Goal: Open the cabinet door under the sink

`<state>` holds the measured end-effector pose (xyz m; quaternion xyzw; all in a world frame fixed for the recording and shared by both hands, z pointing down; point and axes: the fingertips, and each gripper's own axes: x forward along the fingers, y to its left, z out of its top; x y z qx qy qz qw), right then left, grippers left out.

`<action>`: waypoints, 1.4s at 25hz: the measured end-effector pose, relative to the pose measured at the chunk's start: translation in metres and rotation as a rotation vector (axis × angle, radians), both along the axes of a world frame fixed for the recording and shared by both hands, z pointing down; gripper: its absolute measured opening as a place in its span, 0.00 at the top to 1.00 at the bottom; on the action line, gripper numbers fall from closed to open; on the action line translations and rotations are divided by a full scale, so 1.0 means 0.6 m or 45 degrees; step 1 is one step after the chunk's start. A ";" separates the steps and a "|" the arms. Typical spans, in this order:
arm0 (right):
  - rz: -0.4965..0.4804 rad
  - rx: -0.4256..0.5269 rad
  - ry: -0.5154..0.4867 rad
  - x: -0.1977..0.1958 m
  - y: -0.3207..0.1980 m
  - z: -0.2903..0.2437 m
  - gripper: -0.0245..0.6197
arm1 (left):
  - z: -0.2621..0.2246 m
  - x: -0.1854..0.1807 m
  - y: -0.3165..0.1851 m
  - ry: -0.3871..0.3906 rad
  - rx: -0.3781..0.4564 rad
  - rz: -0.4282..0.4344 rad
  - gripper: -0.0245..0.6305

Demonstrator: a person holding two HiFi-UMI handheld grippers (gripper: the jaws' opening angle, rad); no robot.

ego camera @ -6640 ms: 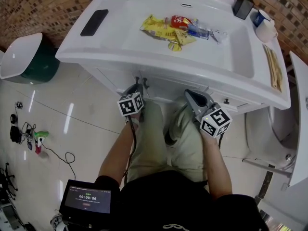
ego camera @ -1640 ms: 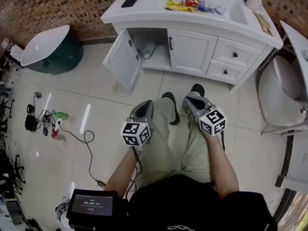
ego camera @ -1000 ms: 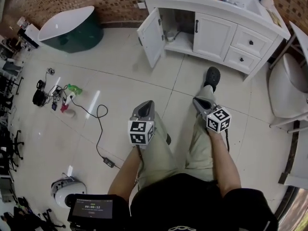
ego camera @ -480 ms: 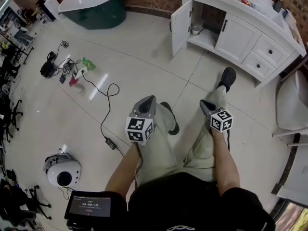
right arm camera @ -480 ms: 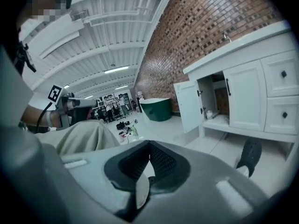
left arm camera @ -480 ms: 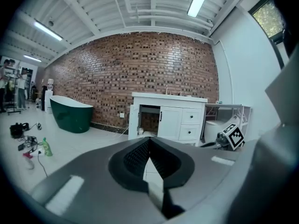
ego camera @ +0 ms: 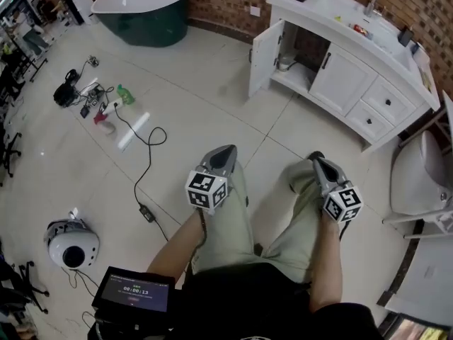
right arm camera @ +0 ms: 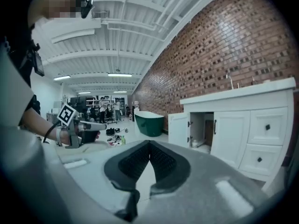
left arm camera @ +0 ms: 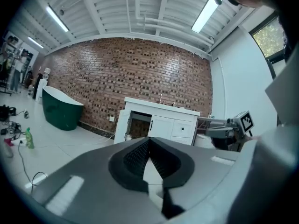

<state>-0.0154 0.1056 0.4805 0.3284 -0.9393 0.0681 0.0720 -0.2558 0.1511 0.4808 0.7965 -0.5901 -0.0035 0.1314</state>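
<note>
The white vanity cabinet [ego camera: 347,76] under the sink stands at the far wall. Its left door [ego camera: 263,57] is swung open, and the dark inside shows with pipework. Both grippers are well back from it, held over the person's legs. My left gripper [ego camera: 228,149] is shut with nothing between its pads. My right gripper [ego camera: 313,160] is also shut and empty. In the left gripper view the jaws [left arm camera: 148,141] point level at the open door [left arm camera: 121,123]. The right gripper view shows its jaws [right arm camera: 149,146] meeting, with the open door [right arm camera: 178,129] to the right.
A dark green bathtub [ego camera: 141,13] stands at the back left. Cables and small bottles [ego camera: 99,105] lie on the tiled floor at the left, with a round white device [ego camera: 71,243] nearer. A tablet [ego camera: 134,292] hangs at the person's waist. A white fixture [ego camera: 414,190] is at the right.
The person has backed away from the vanity, which now looks smaller and farther off. The right gripper has shifted right. Both grippers stay shut and the door stays open.
</note>
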 end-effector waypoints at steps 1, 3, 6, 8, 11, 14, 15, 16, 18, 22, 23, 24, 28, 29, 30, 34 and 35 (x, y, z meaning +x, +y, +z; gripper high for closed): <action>0.037 0.041 -0.021 0.031 0.008 -0.023 0.97 | 0.000 0.023 -0.011 -0.011 -0.004 0.023 0.94; 0.113 0.088 -0.074 0.086 0.023 -0.048 0.97 | 0.001 0.062 -0.024 -0.038 -0.014 0.065 0.94; 0.162 0.067 -0.098 0.126 0.011 -0.025 0.97 | 0.005 0.076 -0.031 -0.109 -0.029 0.067 0.94; 0.158 0.047 -0.164 0.140 -0.001 -0.021 0.97 | 0.013 0.076 -0.036 -0.155 -0.051 0.046 0.94; 0.164 0.029 -0.227 0.164 0.004 -0.026 0.97 | 0.023 0.092 -0.036 -0.168 -0.083 0.048 0.94; 0.162 0.057 -0.172 0.155 0.003 -0.026 0.97 | 0.022 0.098 -0.039 -0.192 -0.084 0.047 0.94; 0.156 0.067 -0.145 0.150 0.003 -0.020 0.97 | 0.022 0.098 -0.040 -0.208 -0.086 0.044 0.94; 0.150 0.072 -0.121 0.145 0.004 -0.015 0.97 | 0.024 0.097 -0.039 -0.224 -0.090 0.041 0.94; 0.139 0.074 -0.090 0.137 0.006 -0.009 0.97 | 0.028 0.095 -0.037 -0.248 -0.098 0.035 0.94; 0.130 0.066 -0.118 0.138 0.008 -0.013 0.97 | 0.031 0.084 -0.031 -0.249 -0.100 0.020 0.94; 0.129 0.066 -0.131 0.140 0.009 -0.014 0.97 | 0.029 0.080 -0.029 -0.240 -0.095 0.017 0.94; 0.127 0.066 -0.140 0.140 0.009 -0.015 0.97 | 0.027 0.077 -0.028 -0.226 -0.089 0.016 0.94; 0.119 0.071 -0.140 0.130 0.008 -0.016 0.97 | 0.023 0.066 -0.025 -0.197 -0.074 0.012 0.94; 0.117 0.070 -0.133 0.127 0.008 -0.016 0.97 | 0.023 0.064 -0.024 -0.195 -0.071 0.011 0.94; 0.114 0.069 -0.122 0.125 0.008 -0.014 0.97 | 0.022 0.062 -0.023 -0.193 -0.068 0.010 0.94; 0.103 0.072 -0.091 0.112 0.011 -0.009 0.97 | 0.021 0.050 -0.016 -0.182 -0.061 -0.002 0.94; 0.101 0.071 -0.090 0.109 0.011 -0.009 0.97 | 0.022 0.047 -0.015 -0.181 -0.062 -0.005 0.94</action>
